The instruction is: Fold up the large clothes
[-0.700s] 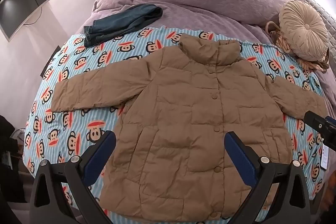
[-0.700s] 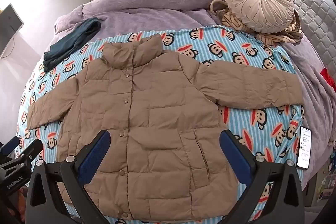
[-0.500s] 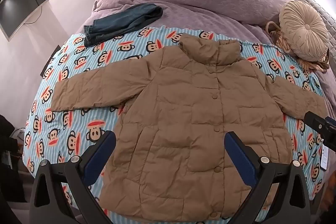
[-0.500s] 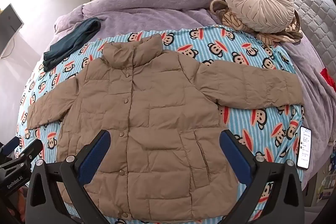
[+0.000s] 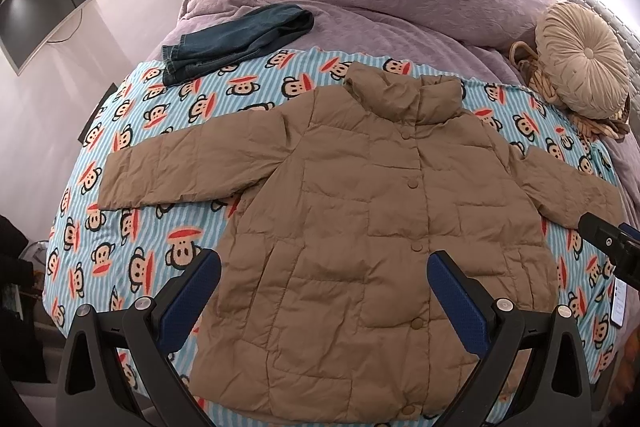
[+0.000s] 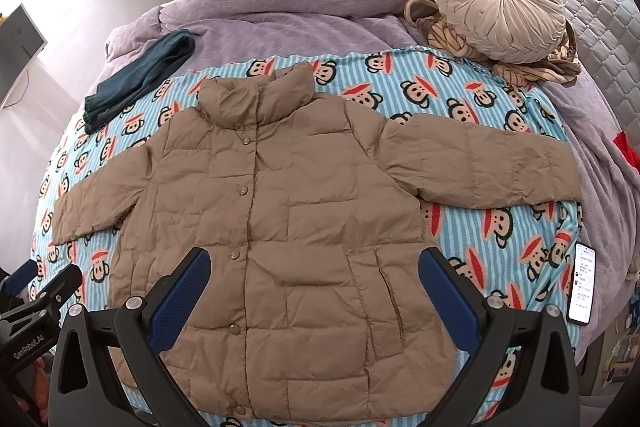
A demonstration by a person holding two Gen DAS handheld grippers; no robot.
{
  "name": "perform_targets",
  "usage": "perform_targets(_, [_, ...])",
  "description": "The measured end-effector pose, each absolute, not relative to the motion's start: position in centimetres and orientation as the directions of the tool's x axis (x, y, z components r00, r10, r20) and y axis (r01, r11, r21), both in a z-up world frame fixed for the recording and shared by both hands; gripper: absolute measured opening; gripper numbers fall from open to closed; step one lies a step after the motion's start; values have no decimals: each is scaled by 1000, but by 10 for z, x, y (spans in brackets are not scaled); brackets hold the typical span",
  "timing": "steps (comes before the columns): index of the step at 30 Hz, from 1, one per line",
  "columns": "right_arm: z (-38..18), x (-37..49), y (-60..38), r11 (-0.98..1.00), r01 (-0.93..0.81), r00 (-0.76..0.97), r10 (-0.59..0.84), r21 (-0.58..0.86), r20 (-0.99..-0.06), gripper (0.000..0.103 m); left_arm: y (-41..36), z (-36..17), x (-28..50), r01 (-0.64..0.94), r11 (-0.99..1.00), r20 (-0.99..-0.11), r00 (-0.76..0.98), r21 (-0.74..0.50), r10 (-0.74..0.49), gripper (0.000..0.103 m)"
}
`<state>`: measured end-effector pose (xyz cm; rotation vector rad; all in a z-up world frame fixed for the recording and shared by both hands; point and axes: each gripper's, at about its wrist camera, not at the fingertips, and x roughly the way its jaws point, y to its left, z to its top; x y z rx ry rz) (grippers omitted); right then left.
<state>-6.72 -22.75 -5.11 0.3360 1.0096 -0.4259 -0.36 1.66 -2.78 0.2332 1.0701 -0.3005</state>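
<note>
Tan quilted puffer jacket [image 5: 360, 227] on sky-blue striped monkey-print blanket [image 5: 132, 227]; dark blue jeans [image 5: 236, 39]; lilac duvet [image 5: 400, 7]; beige pleated round cushion [image 6: 496, 3]; blue gripper pads [image 6: 180, 299].

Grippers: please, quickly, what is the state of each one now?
Left gripper: open, holding nothing, above the jacket.
Right gripper: open, holding nothing, above the jacket.

Left tongs [image 5: 324, 279]: black plastic frame, triangular cut-outs showing in each arm, silver round screws sitting at the joints, blue dimpled pads [image 5: 192, 297] lining the fingers. Right tongs [image 6: 314, 277]: matching build; white "GenRobot.AI" lettering showing on the left unit's black side.
</note>
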Motion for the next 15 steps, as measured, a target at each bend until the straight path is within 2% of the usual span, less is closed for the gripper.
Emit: perform_targets(15, [-49,-66,-228,871,489,454,-204,51,-867,103,18,-28,-2,347,937,-886,446,38,-129,103])
